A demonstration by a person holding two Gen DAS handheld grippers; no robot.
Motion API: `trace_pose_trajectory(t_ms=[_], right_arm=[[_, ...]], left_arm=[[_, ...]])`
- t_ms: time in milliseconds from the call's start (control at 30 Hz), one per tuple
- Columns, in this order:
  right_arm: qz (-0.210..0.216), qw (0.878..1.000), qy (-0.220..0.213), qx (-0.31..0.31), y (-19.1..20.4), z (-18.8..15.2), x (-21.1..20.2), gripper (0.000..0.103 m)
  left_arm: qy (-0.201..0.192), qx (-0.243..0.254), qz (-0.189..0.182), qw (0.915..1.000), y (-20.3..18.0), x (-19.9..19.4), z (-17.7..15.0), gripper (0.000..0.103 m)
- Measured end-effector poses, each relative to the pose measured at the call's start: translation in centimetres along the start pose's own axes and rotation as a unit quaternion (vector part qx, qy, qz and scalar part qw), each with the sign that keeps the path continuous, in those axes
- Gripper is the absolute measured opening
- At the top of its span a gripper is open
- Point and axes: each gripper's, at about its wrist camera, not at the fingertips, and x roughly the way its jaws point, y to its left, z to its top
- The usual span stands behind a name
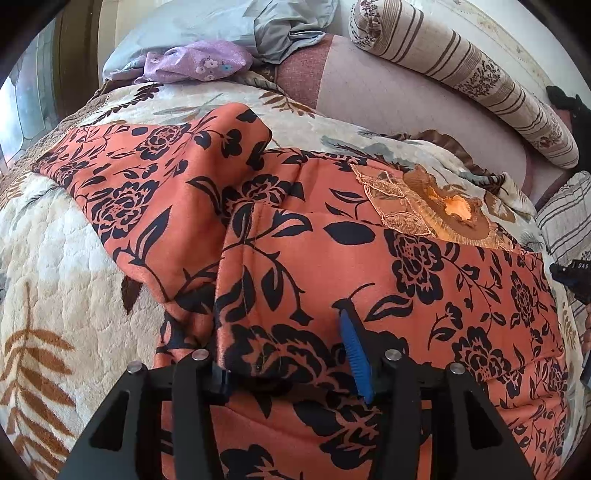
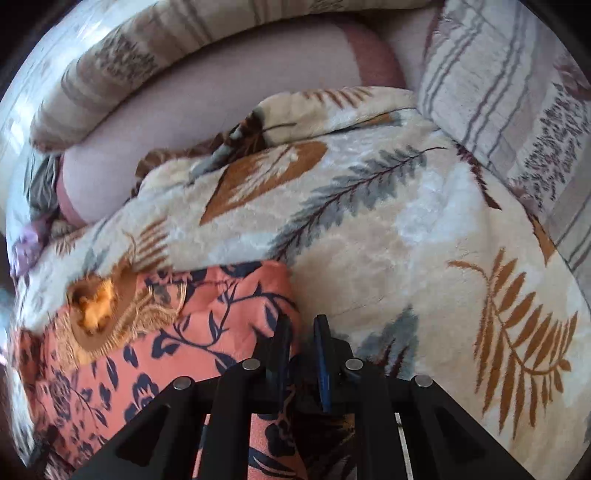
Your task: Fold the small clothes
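Observation:
An orange garment with black flowers (image 1: 332,236) lies spread on the leaf-patterned blanket (image 1: 55,266), its brown embroidered collar (image 1: 428,210) to the right and a sleeve (image 1: 147,177) folded out to the left. My left gripper (image 1: 284,350) is open over the garment's lower part; the cloth covers its left finger and the blue right finger (image 1: 354,350) shows. My right gripper (image 2: 301,347) is nearly shut at the garment's right edge (image 2: 229,314), with orange cloth (image 2: 273,435) under and between its fingers. The collar also shows in the right wrist view (image 2: 99,310).
A striped bolster (image 1: 461,74) lies along the back of a pink mattress (image 1: 388,107). A purple flowered cloth (image 1: 195,62) and grey-blue bedding (image 1: 207,22) sit at the far left. A striped pillow (image 2: 517,110) lies at the right. The blanket (image 2: 424,240) continues right of the garment.

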Motion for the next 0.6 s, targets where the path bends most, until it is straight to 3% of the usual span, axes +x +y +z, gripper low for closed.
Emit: trace_pose_trajectory(t_ms=[67, 100, 167, 200, 267, 300, 333, 367, 500, 600], right_arm=[[0.053, 0.999, -0.005, 0.0, 1.3, 0.7, -1.0, 0.018], [0.087, 0.996, 0.01, -0.008, 2.1, 0.6, -1.0, 0.027], [0.142, 0.989, 0.041, -0.02, 3.2, 0.2, 0.0, 0.068], [0.139, 0.989, 0.047, -0.028, 3.4, -0.2, 0.8, 0.088], [0.047, 0.996, 0.073, -0.015, 2.1, -0.9, 3.5, 0.087], [0.015, 0.996, 0.089, 0.027, 0.6, -1.2, 4.4, 0.083], [0.025, 0.995, 0.071, 0.062, -0.4, -1.2, 3.8, 0.077], [0.029, 0.996, 0.051, 0.07, -0.3, -1.2, 2.4, 0.077], [0.03, 0.999, -0.028, -0.022, 3.7, -3.5, -4.3, 0.079], [0.03, 0.993, -0.073, -0.09, 6.9, -7.6, -7.9, 0.082]], left_arm=[[0.0, 0.002, 0.002, 1.0, 0.0, 0.0, -0.1, 0.051], [0.0, 0.005, 0.002, 1.0, -0.1, 0.0, -0.1, 0.053], [0.0, 0.011, 0.004, 0.9999, -0.2, 0.0, -0.2, 0.056], [0.0, 0.013, 0.005, 0.9999, -0.3, 0.0, -0.2, 0.057], [0.001, 0.014, 0.004, 0.9999, -0.4, 0.0, -0.2, 0.058], [0.002, 0.014, 0.003, 0.9999, -0.3, 0.0, -0.2, 0.059], [0.003, 0.015, 0.001, 0.9999, -0.4, 0.1, -0.2, 0.06], [0.004, 0.017, -0.001, 0.9998, -0.4, 0.1, -0.2, 0.062], [0.012, 0.034, -0.01, 0.9993, -1.4, 0.3, -0.1, 0.081], [0.011, 0.047, -0.003, 0.9988, -1.9, 0.2, -0.3, 0.082]])
